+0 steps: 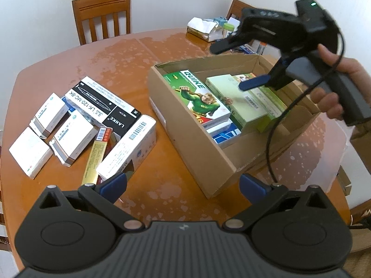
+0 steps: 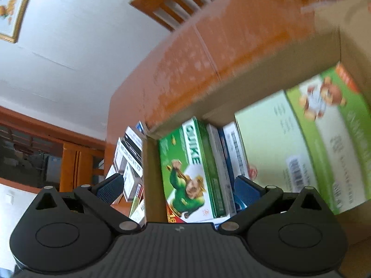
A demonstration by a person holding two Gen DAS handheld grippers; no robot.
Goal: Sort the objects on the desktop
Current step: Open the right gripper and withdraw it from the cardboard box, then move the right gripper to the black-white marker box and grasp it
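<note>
An open cardboard box [image 1: 192, 143] stands on the wooden table [image 1: 129, 53]. It holds a green QUIKE box [image 1: 199, 97], a pale green box [image 1: 234, 97] and a blue-white box [image 1: 226, 135]. Left of it lie several small boxes: a black-and-white LANKE box [image 1: 102, 102], a barcoded white box [image 1: 129, 146] and a narrow red-gold box [image 1: 97, 155]. My left gripper [image 1: 183, 185] hangs open and empty over the table's near side. A hand holds my right gripper [image 1: 234, 66] open and empty above the carton. The blurred right wrist view shows my right gripper [image 2: 178, 190] over the QUIKE box [image 2: 187, 169].
Two wooden chairs [image 1: 102, 16] stand behind the table. A heap of bags and bottles [image 1: 208, 29] sits at the far edge. Something pale and translucent [image 1: 334, 162] lies right of the carton. Bare tabletop runs between the loose boxes and the carton.
</note>
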